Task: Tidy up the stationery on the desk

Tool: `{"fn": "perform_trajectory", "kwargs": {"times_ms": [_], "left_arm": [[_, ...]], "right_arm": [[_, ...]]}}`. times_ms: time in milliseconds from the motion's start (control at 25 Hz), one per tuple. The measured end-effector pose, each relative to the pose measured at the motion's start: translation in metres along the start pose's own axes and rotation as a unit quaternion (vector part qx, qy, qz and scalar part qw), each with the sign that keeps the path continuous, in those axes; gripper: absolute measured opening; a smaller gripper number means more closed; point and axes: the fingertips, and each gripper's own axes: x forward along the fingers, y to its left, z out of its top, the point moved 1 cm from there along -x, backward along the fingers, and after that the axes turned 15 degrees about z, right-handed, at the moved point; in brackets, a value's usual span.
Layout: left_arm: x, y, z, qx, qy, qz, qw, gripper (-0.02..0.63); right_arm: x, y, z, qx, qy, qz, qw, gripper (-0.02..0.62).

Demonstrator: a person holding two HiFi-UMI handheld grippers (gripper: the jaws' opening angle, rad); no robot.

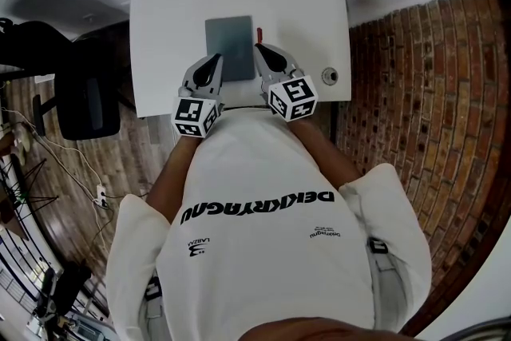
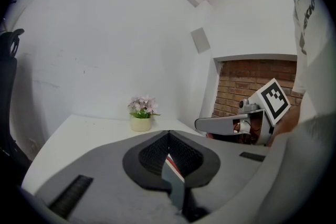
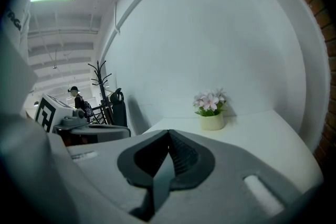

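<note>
Head view: left gripper [image 1: 215, 58] and right gripper [image 1: 261, 49] each clamp the gray notebook [image 1: 230, 40] — pickup, probably. Next: lift it level.

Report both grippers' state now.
Left gripper: closed on the grey notebook.
Right gripper: closed on the same grey notebook.

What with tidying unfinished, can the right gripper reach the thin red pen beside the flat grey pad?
Probably not: the right gripper is shut on the flat grey pad; the thin red pen lies close, unobstructed.
</note>
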Motion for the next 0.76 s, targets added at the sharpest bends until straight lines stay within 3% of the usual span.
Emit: {"fn": "perform_trajectory", "kwargs": {"times_ms": [760], "left_arm": [[-0.0040,-0.0014,-0.0027,-0.002,0.000,0.005,1.0000,-0.003]], "right_arm": [[-0.0093,-0.0042,-0.0026,0.004,-0.001,-0.015,1.000,-0.008]]}}
